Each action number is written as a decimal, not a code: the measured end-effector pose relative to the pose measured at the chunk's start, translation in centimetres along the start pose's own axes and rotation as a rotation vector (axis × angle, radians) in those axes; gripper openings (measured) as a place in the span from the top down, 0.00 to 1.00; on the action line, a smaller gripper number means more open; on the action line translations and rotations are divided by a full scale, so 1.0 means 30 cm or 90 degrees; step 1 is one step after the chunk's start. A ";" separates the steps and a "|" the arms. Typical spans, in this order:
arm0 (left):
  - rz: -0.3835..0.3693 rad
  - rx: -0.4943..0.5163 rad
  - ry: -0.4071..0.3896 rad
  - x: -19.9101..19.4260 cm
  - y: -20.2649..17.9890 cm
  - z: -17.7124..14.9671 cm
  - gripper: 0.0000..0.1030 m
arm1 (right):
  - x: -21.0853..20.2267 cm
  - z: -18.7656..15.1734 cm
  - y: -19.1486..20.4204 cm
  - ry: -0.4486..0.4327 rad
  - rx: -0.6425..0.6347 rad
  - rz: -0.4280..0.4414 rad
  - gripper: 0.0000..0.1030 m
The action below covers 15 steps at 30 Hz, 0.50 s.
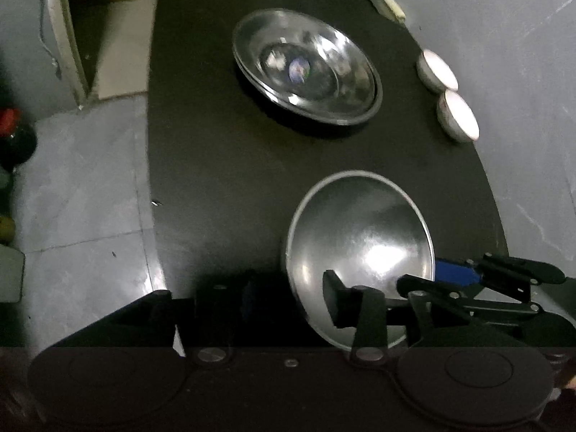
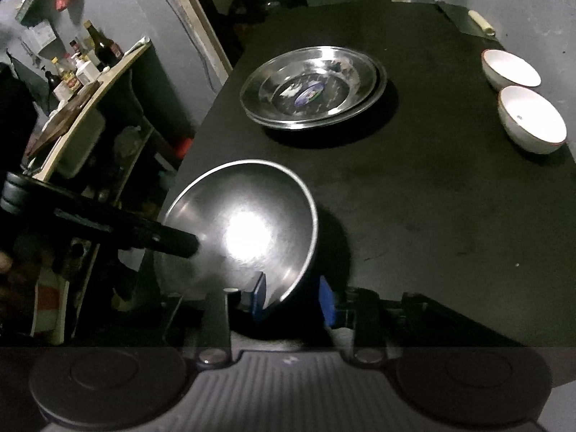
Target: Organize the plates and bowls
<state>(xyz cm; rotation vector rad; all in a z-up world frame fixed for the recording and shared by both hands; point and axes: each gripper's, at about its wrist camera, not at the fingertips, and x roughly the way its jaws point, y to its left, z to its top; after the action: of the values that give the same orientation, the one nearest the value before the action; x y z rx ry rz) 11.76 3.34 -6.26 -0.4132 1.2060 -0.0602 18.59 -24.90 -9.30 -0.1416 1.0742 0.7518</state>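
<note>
A steel bowl (image 1: pixel 360 234) (image 2: pixel 244 223) is tipped on its side over the near part of the black table (image 1: pixel 216 144). My left gripper (image 1: pixel 291 295) is open and straddles the bowl's left rim, one finger inside and one outside, with a gap to the metal. In the right wrist view it (image 2: pixel 187 244) reaches in from the left. My right gripper (image 2: pixel 293 298) is shut on the bowl's near rim between its blue pads (image 2: pixel 259 295). The left wrist view shows it (image 1: pixel 428 277) clamped at the bowl's right edge. Stacked steel plates (image 1: pixel 306 68) (image 2: pixel 313 86) lie farther back.
Two white bowls (image 2: pixel 511 68) (image 2: pixel 532 118) stand side by side at the table's right edge (image 1: pixel 437 70) (image 1: pixel 457 115). A shelf with bottles (image 2: pixel 82 61) stands off the table's left side. Grey floor (image 1: pixel 82 198) lies beyond the left table edge.
</note>
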 end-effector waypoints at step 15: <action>0.019 0.033 -0.095 -0.123 -0.089 0.057 0.01 | -0.161 0.013 -0.142 -0.164 0.077 -0.049 0.22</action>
<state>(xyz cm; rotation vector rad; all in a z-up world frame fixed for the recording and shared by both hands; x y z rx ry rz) 12.45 2.33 -1.56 -0.3474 1.0608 -0.0340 20.28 -30.25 -6.12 0.0176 0.8605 0.6155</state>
